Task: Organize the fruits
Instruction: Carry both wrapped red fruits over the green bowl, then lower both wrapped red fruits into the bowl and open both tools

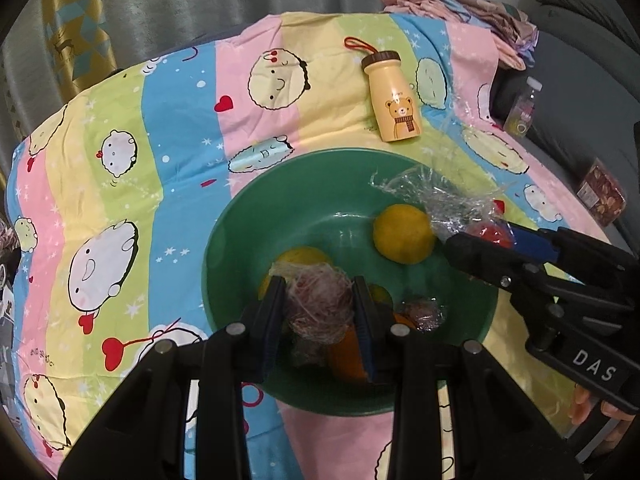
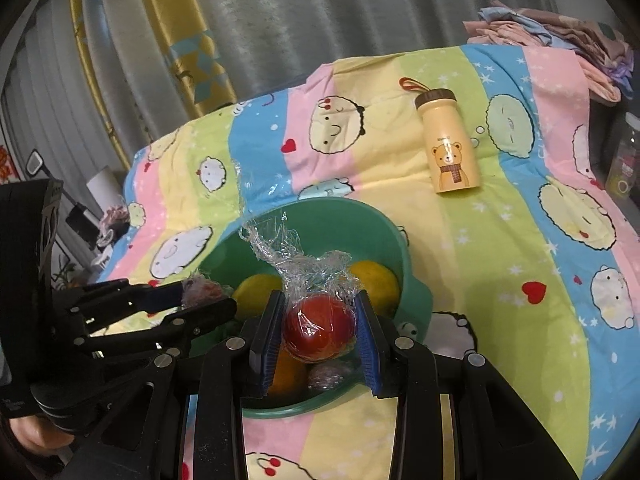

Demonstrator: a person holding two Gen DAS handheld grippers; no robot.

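Over the green bowl (image 2: 416, 280), the right claw (image 2: 320, 332) pinches a cling-wrapped tomato (image 2: 320, 330): slippery, soft. The left claw (image 1: 320, 312) pinches wrapped, possibly reddish fruit (image 1: 320, 306).

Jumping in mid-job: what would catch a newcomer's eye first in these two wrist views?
The green bowl on the cartoon-print cloth, holding yellow fruits. Over it, the right gripper is shut on a red fruit in cling film, and the left gripper is shut on a darker film-wrapped fruit. Beyond the bowl, a yellow bear bottle lies on the cloth.
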